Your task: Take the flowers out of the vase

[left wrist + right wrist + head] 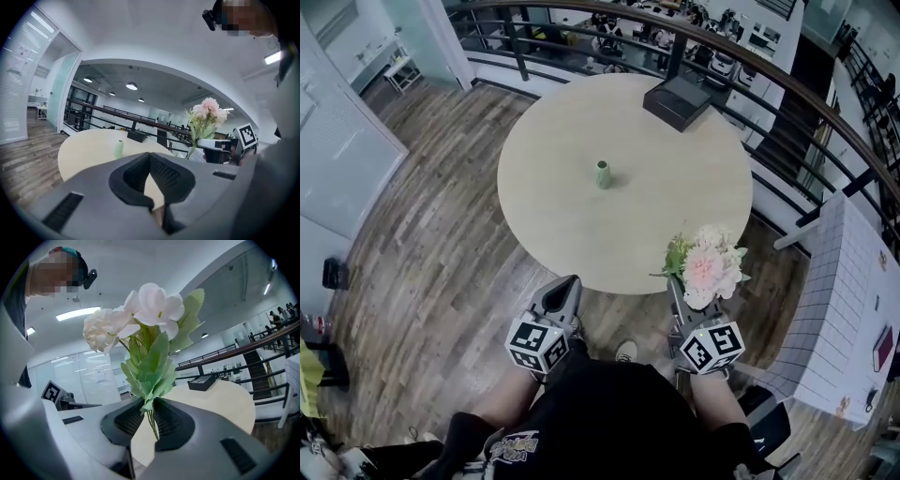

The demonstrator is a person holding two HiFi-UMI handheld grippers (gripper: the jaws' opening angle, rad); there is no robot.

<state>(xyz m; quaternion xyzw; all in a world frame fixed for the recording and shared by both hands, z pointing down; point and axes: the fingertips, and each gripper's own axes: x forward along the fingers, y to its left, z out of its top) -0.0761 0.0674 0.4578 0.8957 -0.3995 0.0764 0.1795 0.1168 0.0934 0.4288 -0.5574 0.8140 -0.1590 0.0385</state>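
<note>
Flowers (709, 264) out of vase (603, 173), stems pinched in right gripper (151, 422) jaws, at near edge of bench (572, 234). Vase upright mid-bench, well apart. Left gripper (563, 291) jaws pressed together, just off bench edge.

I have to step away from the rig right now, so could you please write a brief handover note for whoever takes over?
The left gripper is shut and empty.
The right gripper is shut on the flowers, gripping their stems, blooms up.
The vase stands upright and empty near the middle of the round table.
Done: the flowers are out of the vase.
Left: probably only setting them down.
</note>
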